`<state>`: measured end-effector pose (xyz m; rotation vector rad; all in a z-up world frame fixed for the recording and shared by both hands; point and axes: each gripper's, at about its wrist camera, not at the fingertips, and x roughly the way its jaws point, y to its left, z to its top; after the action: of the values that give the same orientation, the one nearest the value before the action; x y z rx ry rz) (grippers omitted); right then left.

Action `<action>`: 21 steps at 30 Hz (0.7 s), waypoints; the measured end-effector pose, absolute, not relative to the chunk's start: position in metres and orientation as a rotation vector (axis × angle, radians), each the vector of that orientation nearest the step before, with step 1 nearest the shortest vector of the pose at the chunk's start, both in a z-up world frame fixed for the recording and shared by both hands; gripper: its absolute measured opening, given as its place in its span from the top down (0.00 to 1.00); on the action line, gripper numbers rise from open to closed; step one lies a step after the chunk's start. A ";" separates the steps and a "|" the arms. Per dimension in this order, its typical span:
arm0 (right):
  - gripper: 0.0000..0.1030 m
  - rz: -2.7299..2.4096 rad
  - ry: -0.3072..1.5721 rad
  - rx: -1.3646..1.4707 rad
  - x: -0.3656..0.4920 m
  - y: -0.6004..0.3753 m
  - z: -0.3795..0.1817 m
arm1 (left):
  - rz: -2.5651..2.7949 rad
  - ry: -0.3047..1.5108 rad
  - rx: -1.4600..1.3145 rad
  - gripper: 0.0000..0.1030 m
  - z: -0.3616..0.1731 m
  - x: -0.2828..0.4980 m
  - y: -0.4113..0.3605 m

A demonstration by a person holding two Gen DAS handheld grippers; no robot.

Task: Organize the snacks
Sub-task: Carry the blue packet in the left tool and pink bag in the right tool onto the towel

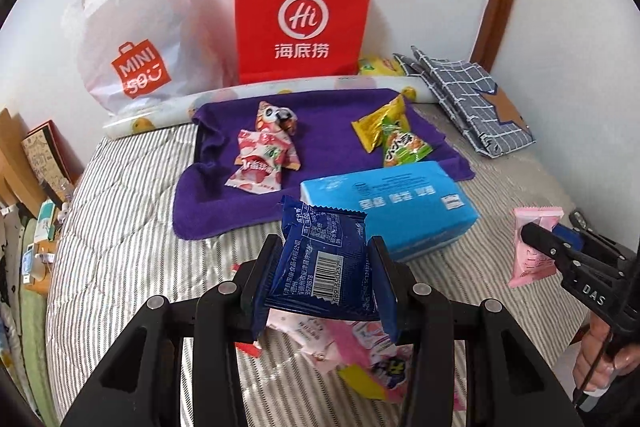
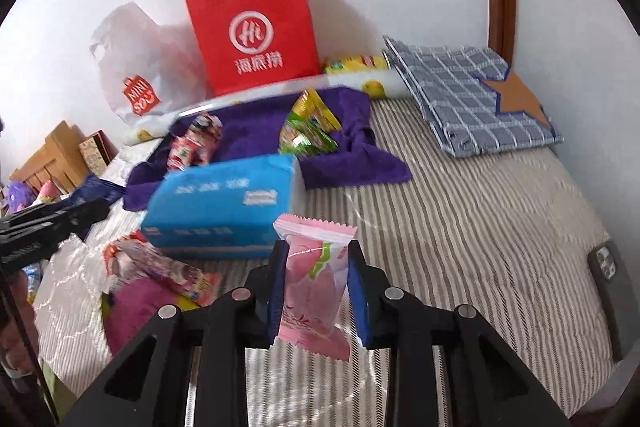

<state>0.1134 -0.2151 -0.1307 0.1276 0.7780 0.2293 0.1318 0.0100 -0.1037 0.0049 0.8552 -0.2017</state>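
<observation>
My left gripper (image 1: 326,259) is shut on a dark blue snack packet (image 1: 324,259), held above the striped bed. My right gripper (image 2: 316,287) is shut on a pink snack packet (image 2: 316,283); the same pink snack packet (image 1: 534,251) shows at the right of the left wrist view. A purple towel (image 1: 320,163) further back carries two groups of snacks: red-and-white strawberry packets (image 1: 262,163) on its left and yellow-green packets (image 1: 394,139) on its right. More loose pink and yellow packets (image 1: 360,351) lie on the bed beneath my left gripper.
A blue tissue pack (image 1: 400,207) lies just in front of the towel. A red paper bag (image 1: 306,19) and a white plastic bag (image 1: 132,31) lean on the wall behind. A folded blue checked cloth (image 2: 472,91) lies at the back right. A phone (image 2: 604,263) rests near the bed's right edge.
</observation>
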 end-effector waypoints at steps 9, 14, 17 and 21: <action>0.74 0.243 0.741 0.093 0.136 -0.193 -0.110 | -0.186 0.829 -0.011 0.58 -0.096 0.152 0.008; 0.74 0.255 0.715 0.101 0.155 -0.188 -0.100 | -0.171 0.807 -0.047 0.58 -0.088 0.172 0.019; 0.74 0.260 0.695 0.105 0.170 -0.186 -0.094 | -0.160 0.797 -0.060 0.58 -0.085 0.188 0.025; 0.74 0.270 0.676 0.114 0.196 -0.182 -0.092 | -0.125 0.786 -0.066 0.58 -0.085 0.211 0.035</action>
<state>0.1957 -0.1816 -0.0925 0.1139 0.6761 0.2703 0.2111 0.0348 -0.0848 -0.0656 0.7858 -0.1247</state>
